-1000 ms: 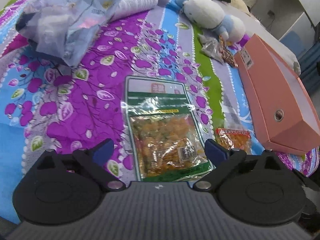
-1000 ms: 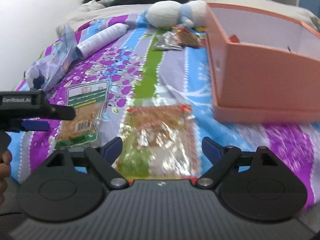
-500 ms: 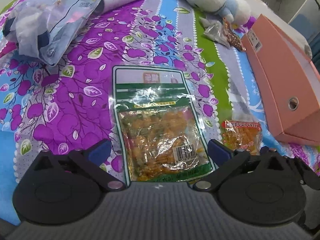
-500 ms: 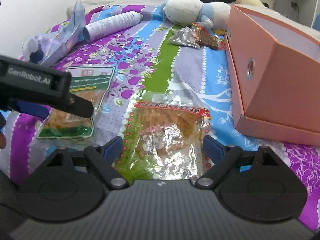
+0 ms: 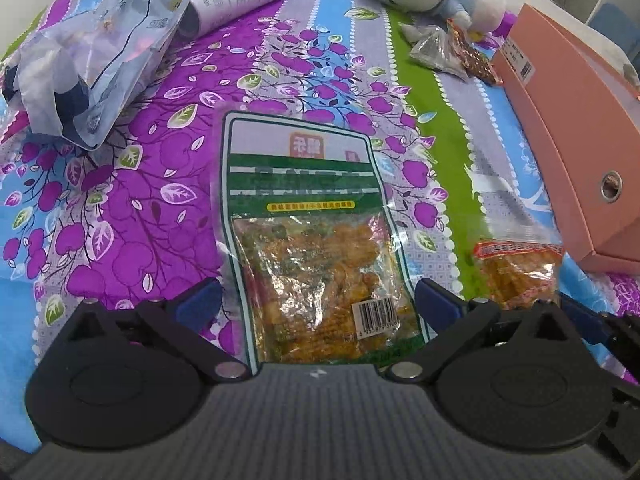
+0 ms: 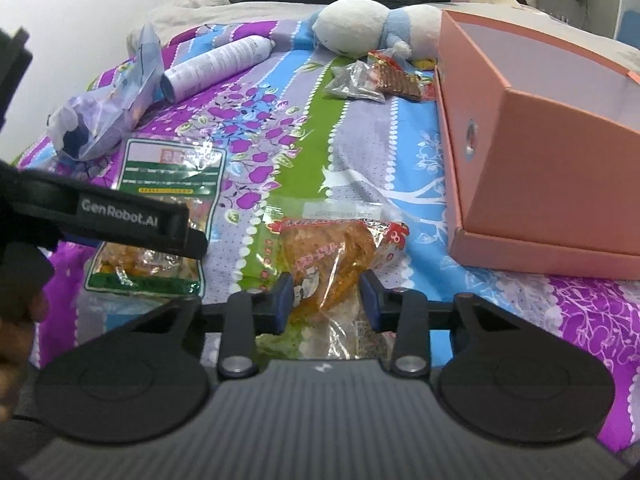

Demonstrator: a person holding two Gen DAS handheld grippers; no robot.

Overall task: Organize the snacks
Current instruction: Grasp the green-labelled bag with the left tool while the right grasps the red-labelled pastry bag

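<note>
A green-bordered snack bag lies flat on the flowered bedspread. My left gripper stands open just above it, one finger on each side of its near end, not touching. One of its fingers crosses the left of the right wrist view, above the same green-bordered bag. A smaller red-edged snack packet lies to the right. My right gripper is closing its jaws on this packet, and the pads squeeze it into a bunch. An open pink box stands to the right of it.
Two more small snack packets lie by a white and blue plush toy at the back. A white spray can and a crumpled plastic bag lie at the back left. The pink box walls off the right side.
My right gripper's jaws have come together on the red-edged packet, which now bunches up between them. My left gripper has drifted lower and nearer over the green-bordered bag.
</note>
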